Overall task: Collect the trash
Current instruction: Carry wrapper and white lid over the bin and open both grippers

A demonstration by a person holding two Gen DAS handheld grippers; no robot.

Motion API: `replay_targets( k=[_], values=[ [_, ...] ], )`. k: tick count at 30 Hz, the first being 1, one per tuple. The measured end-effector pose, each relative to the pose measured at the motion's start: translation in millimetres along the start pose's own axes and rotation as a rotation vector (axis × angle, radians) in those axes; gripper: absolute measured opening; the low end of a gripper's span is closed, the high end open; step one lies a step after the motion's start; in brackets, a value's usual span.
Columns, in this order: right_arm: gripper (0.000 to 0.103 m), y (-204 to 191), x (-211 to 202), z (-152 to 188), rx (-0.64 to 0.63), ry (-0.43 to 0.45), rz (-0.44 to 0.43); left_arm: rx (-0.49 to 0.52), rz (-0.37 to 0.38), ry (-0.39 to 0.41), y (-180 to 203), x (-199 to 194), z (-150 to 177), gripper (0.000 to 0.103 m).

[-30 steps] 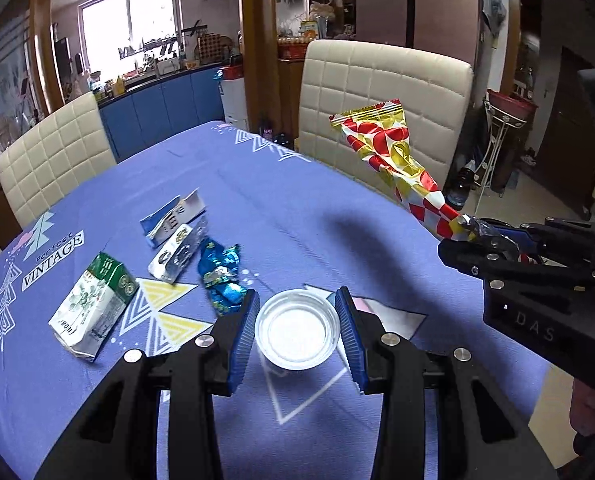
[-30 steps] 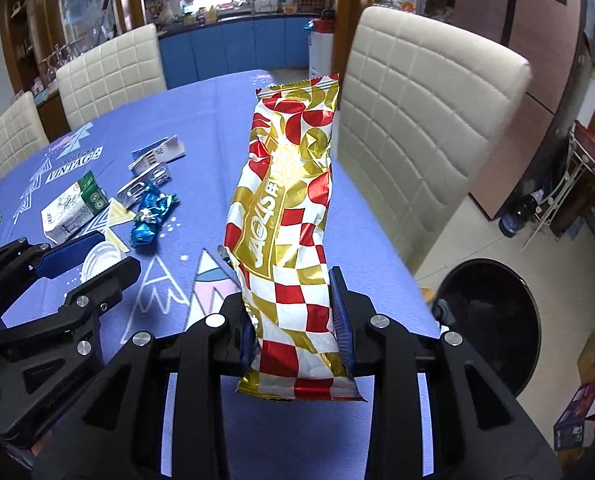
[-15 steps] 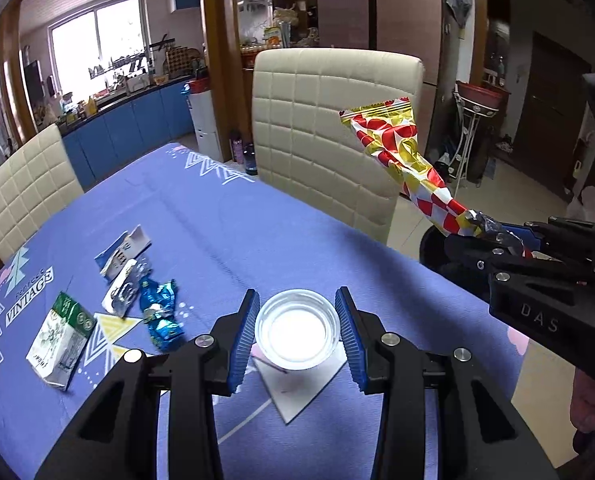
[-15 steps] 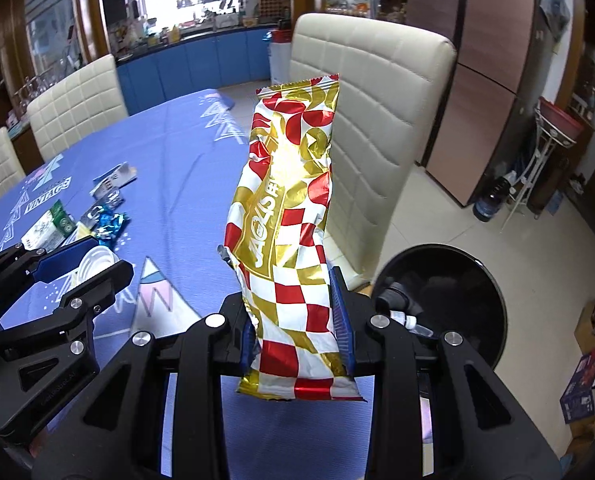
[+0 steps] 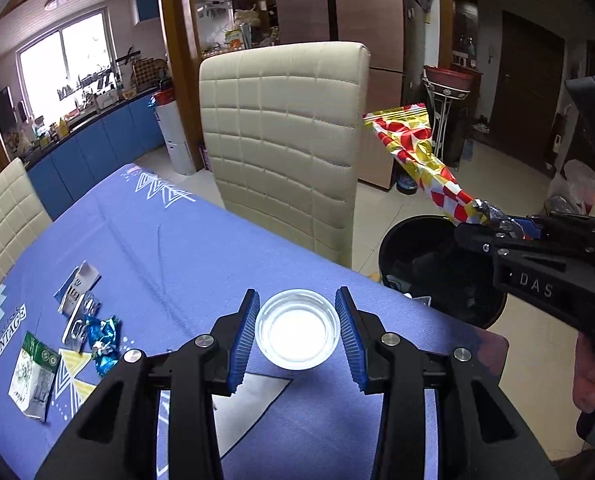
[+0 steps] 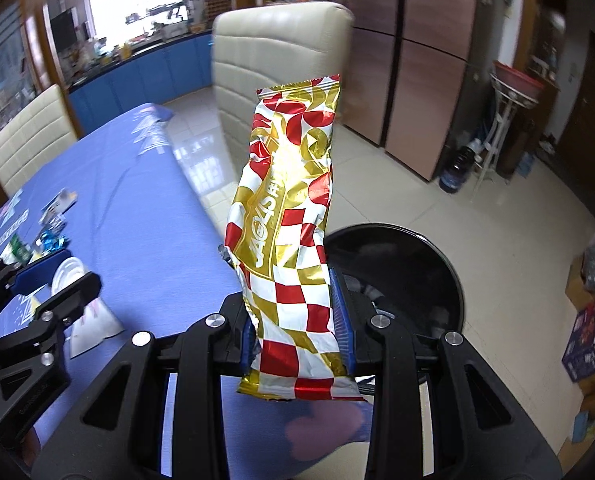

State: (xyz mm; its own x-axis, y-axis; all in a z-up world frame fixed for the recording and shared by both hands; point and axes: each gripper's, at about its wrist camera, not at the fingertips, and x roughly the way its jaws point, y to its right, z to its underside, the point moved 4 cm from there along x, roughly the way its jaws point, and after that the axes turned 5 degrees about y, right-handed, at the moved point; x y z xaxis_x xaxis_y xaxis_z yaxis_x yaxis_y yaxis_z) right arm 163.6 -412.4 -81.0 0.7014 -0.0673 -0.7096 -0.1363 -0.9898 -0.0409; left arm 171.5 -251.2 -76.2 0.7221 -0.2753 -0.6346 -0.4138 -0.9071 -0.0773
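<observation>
A: Start at the right tongs (image 6: 297,320). What are they doing?

B: They are clamped on the lower part of a red, gold and white checked snack wrapper (image 6: 293,216), which stands up out of the blue pads (image 6: 341,312) and leans a little. In the left wrist view the same wrapper (image 5: 413,160) sticks out over the floor, past the table edge.

A: And the left tongs (image 5: 297,332)?

B: Closed on a small clear plastic cup (image 5: 297,334), seen from above, a pad against each side of its rim. It is held above the purple tablecloth (image 5: 185,252).

A: Where does it all go?

B: A round black trash bin (image 6: 425,248) stands on the tiled floor just beside the table corner, with the wrapper's held end roughly over its near rim. There seems to be some litter in it already.

A: How will the wrapper handle?

B: I judge it light, thin and crinkly, with a slick foil surface. It flops rather than stays stiff, so a grip across the flat body near one end, as now, suits it. Released, it may flutter sideways, so it should be let go low over the opening.

A: And the cup?

B: Light and easily crushed, I'd guess, so a gentle squeeze across the rim.

A: Anything left on the table?

B: A crumpled blue foil wrapper (image 5: 104,338), a green and white carton (image 5: 33,376) and two flat packets (image 5: 77,300), well apart from both tongs.
</observation>
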Motion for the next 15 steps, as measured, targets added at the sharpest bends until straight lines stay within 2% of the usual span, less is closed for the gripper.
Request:
replay_targets(
  k=[6, 15],
  values=[
    [0.034, 38, 7, -3, 0.057, -0.013, 0.057, 0.01, 0.028, -0.006, 15, 15, -8, 0.039],
    [0.035, 73, 15, -4, 0.11, -0.038, 0.115, 0.037, 0.081, -0.012, 39, 37, -20, 0.039]
  ],
)
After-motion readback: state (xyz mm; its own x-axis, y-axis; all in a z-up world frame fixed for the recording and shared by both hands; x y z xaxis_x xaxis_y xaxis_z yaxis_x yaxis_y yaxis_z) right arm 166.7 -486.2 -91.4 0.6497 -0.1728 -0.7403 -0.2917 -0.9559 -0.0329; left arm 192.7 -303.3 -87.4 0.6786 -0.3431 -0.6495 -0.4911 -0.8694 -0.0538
